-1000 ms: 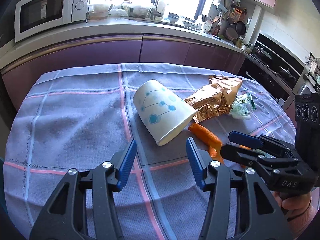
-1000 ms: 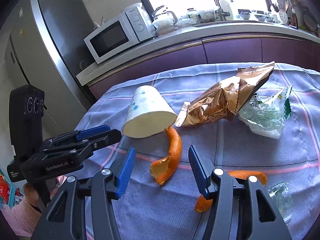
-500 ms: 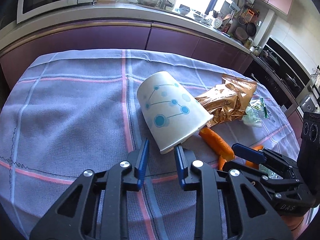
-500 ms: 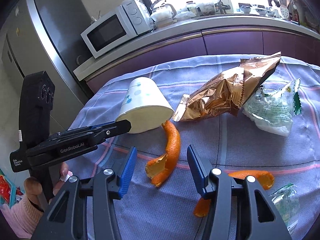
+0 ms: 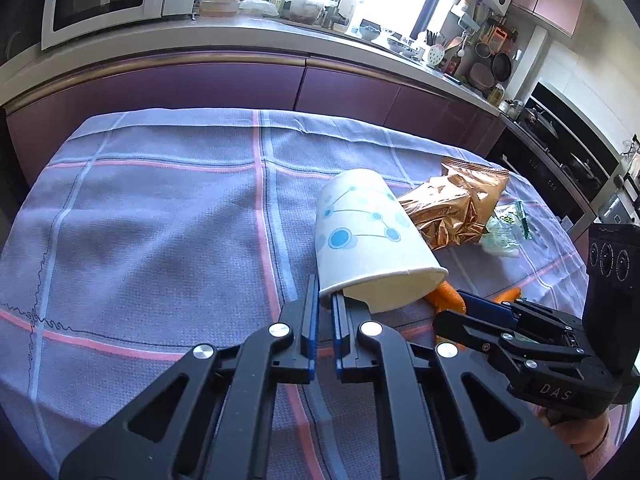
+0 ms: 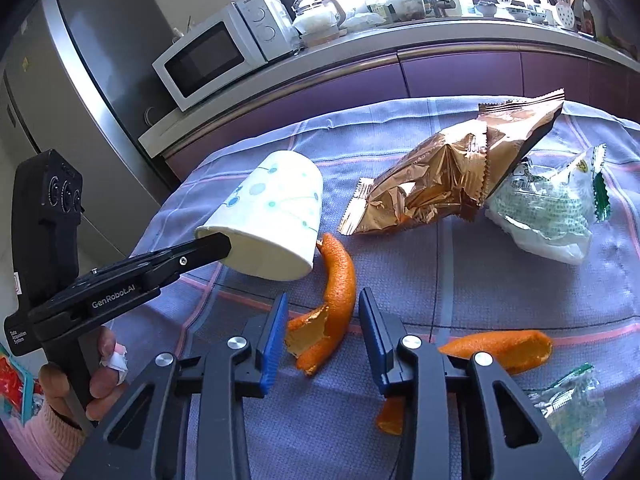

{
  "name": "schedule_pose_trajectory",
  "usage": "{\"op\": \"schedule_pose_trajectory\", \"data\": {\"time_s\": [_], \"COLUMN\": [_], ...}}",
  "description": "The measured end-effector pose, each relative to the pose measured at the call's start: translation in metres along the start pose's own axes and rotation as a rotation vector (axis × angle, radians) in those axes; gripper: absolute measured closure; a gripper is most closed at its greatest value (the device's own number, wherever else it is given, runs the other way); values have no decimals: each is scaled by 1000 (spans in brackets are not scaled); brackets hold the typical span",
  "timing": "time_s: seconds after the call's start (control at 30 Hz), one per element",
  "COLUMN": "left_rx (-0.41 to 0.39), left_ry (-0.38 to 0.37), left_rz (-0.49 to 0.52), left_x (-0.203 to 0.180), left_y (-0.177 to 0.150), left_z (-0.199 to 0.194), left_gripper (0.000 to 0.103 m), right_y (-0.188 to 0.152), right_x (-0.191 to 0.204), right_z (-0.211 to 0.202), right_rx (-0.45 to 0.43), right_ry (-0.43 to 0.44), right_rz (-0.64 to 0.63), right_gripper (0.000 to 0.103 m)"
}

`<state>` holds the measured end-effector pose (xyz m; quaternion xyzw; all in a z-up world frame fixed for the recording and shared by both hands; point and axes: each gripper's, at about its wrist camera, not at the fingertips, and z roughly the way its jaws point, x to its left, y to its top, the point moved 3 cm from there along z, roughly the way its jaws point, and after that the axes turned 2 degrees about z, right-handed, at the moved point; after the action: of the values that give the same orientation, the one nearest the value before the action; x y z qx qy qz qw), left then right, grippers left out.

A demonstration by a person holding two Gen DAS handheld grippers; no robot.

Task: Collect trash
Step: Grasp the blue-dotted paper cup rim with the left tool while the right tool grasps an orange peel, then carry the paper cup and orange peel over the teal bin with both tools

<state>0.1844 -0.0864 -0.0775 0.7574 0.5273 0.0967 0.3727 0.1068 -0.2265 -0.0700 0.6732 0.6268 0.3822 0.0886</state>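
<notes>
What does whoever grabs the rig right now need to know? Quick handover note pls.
Left gripper: shut on the rim of the paper cup, one finger inside, one outside; the cup is tipped on its side.
Right gripper: open, straddling the curled orange peel, not gripping yet.
On the tablecloth: gold snack bag behind the cup, clear green-printed wrapper to its right, second orange peel and a small clear wrapper near the right gripper.
Done: cup gripped.
Left: every piece is uncollected; no bin is in view.
</notes>
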Motion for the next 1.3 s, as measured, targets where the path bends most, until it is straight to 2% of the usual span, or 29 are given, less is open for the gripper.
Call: {"op": "schedule_pose_trajectory", "data": {"time_s": [0.03,0.2,0.27,0.63,1.3], "left_rx": [-6,-29,-39,-81,-150], "left_ry": [2,10,19,56,91], "left_rz": [4,-2,-6,-34,-100], "left_x": [0,4,7,29,64], "left_y": [-1,-4,-6,-19,-51], "left_z": [-2,-15,-22,-56,-114], "left_gripper": [97,98,98,99,99], "right_y": [0,-1,-1,-3,0], "right_x": [0,-4,-6,-3,45], "right_z": [0,0,0,-5,-6], "right_rx": [0,-3,-5,-31,-40], "right_ry": [0,10,15,47,163], "right_rz": [1,28,39,47,-19], "right_gripper": [71,86,88,91,91]}}
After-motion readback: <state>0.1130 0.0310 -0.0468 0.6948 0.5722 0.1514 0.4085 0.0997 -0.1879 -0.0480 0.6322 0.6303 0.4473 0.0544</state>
